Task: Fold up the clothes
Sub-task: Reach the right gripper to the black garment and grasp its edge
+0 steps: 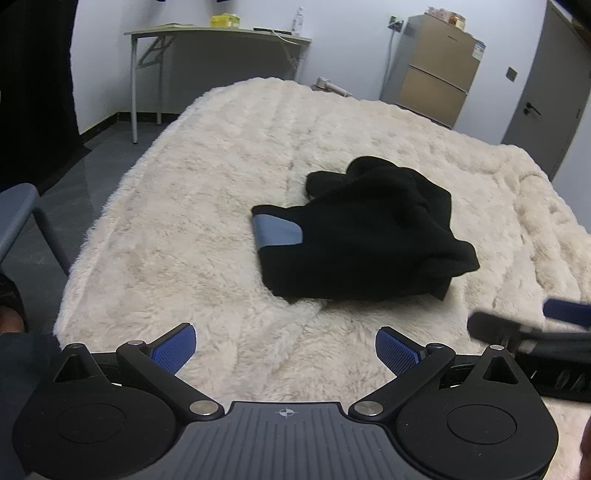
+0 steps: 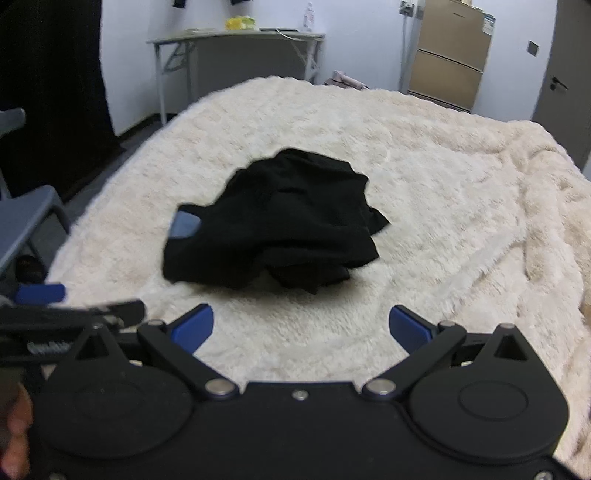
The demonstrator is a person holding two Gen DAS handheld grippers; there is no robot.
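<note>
Cream shaggy-fur bed cover (image 1: 207,206) filling room's middle; grey folding table (image 1: 218,35) and tan cabinet (image 1: 439,70) standing at far wall. Black fabric garment with blue-grey patch (image 1: 365,229) lying mid-bed in rumpled heap, not squared. Left gripper (image 1: 284,347) and right gripper (image 2: 301,326) both hovering near bed edge, jaws spread, holding nothing. Judging: fold not showing; next grasp calling for locating clear edge or corner.

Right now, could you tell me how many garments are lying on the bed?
1: a crumpled black garment with a blue-grey patch, lying mid-bed on the fluffy cream blanket. More pieces may be bunched inside the heap.
</note>
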